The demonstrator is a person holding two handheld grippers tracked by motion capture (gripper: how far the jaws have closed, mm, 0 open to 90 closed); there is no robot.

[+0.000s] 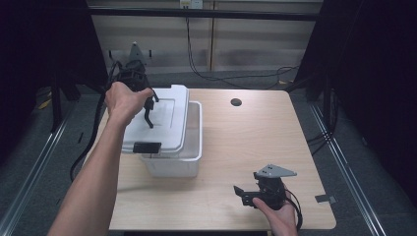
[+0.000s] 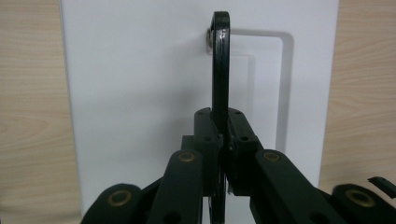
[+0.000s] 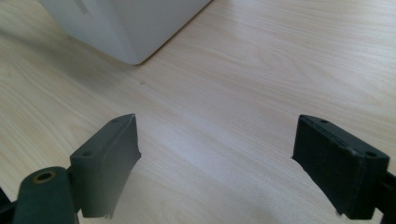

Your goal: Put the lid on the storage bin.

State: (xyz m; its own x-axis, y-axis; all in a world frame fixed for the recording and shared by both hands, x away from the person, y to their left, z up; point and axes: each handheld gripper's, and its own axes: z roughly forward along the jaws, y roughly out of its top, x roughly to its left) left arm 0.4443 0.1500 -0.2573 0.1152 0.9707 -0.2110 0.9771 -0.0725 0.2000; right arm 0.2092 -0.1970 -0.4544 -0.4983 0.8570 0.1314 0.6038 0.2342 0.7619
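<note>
A white lid lies askew over a white plastic box, shifted left so the box's right side is uncovered. A black latch sits at the lid's near edge. My left gripper is above the lid, shut on its thin black handle. In the left gripper view the jaws pinch that handle, which stands upright from the lid. My right gripper rests low near the table's front right, open and holding nothing. A corner of the box lies ahead of it.
The light wooden table has a round cable hole at the back centre. Bare wood runs between the box and the right gripper. Black cables trail on the floor behind the table, and dark curtains flank both sides.
</note>
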